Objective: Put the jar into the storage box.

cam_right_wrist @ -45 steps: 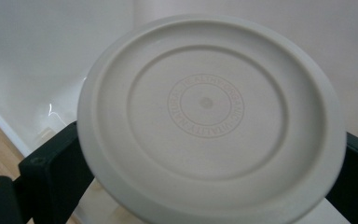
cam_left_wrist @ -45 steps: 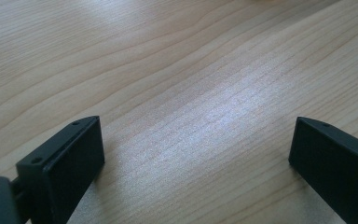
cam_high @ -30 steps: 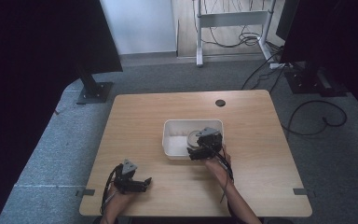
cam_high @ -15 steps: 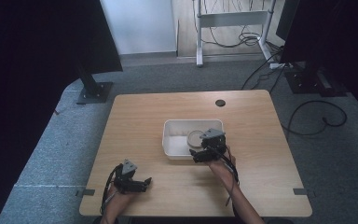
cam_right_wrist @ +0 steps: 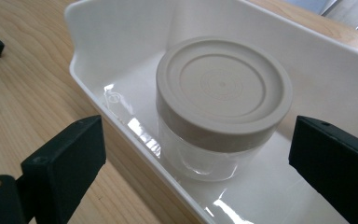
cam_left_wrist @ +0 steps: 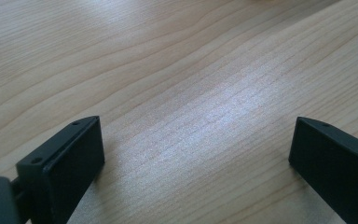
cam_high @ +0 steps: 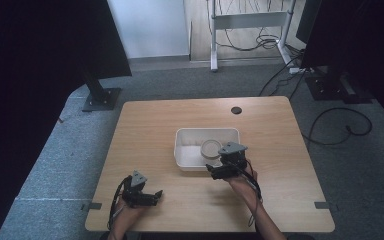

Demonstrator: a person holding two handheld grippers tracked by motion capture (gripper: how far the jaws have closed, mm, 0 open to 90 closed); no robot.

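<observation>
Light wooden desk (cam_high: 150, 130) with rounded corners and a dark cable hole (cam_high: 236, 110) near the far edge, standing on grey carpet (cam_high: 55, 165). Dark panels at left and right, a white metal frame (cam_high: 245, 20) with trailing cables beyond.

White bin (cam_high: 182, 150) set near the middle of the desk. Inside it, upright, a clear jar (cam_right_wrist: 200, 158) closed with a beige lid (cam_right_wrist: 223, 88), standing toward the right gripper's end of the bin. Seen along the right gripper (cam_right_wrist: 196, 158): jar just ahead of and between the two black fingers (cam_right_wrist: 65, 158), no contact visible, the bin's near wall crossing below. Fingers spread wide, released, grasping nothing.

Left gripper (cam_high: 142, 195) low at the near-left part of the desk, well apart from the bin. Fingers (cam_left_wrist: 70, 163) likewise spread wide over bare wood grain, nothing between them.
</observation>
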